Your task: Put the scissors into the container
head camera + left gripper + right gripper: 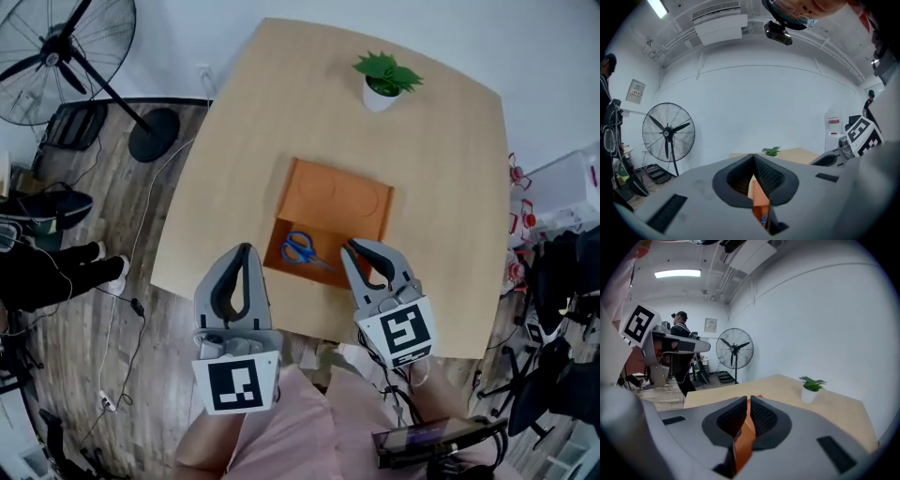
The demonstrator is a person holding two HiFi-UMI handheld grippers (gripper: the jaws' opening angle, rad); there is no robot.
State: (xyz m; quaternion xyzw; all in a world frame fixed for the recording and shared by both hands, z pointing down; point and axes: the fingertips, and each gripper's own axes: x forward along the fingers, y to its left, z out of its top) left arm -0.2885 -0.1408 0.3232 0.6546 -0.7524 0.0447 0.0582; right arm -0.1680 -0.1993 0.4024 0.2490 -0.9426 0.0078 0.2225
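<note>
Table point(450, 169), scissors point(302, 249) in container point(337, 199), left gripper point(246, 248), right gripper point(352, 246) pinched empty

The left gripper point(246, 251) and the right gripper point(353, 246) are matching shells of light grey moulded plastic. Each has two curved jaws lined with black ribbed rubber pads point(766, 176). Behind the jaws each carries a white cube point(236, 382) printed with bold black square markers. Dark rectangular slots point(832, 453) are sunk into the shell tops. The person wears a pale pink garment point(291, 427), and thin white cables point(401, 392) trail from behind the right gripper.
</note>
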